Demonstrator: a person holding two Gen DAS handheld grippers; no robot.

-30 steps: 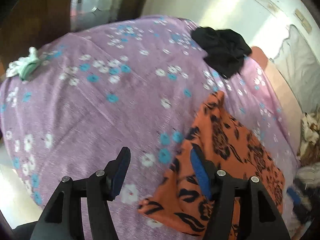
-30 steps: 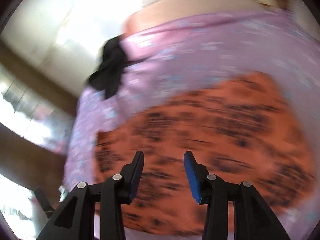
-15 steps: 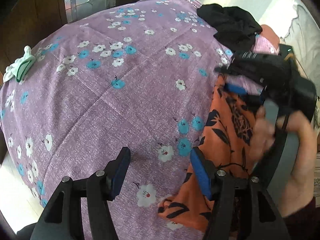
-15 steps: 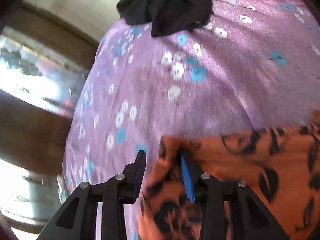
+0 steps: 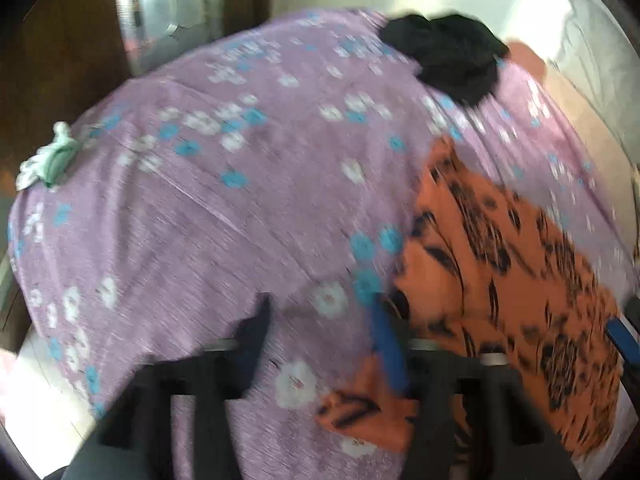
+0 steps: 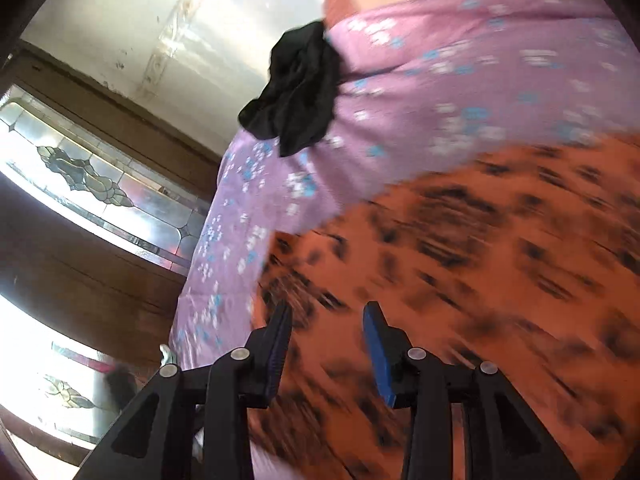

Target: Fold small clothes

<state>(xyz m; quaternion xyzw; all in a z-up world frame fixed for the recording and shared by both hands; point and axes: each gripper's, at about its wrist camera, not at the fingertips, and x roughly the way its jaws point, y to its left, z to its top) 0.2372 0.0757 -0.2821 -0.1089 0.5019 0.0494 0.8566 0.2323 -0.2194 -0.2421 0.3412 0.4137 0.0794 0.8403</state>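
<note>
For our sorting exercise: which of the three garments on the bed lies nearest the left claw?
The orange black-patterned cloth, right beside the left claw.

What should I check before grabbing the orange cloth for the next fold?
1. Left hand-held gripper open: ok, wide gap, nothing between its pads.
2. Right hand-held gripper open: ok, nothing clamped.
3. Orange cloth on the purple sheet: ok, it lies spread out; whether it is fully flat, cannot tell, both views are blurred.
4. Corner within the left gripper's reach: ok, the cloth's near corner lies just beside its right finger.
5. Cloth free of other items: ok, the black garment and the green item lie apart from it.
6. Views sharp enough to aim: not ok, motion blur in both.
</note>
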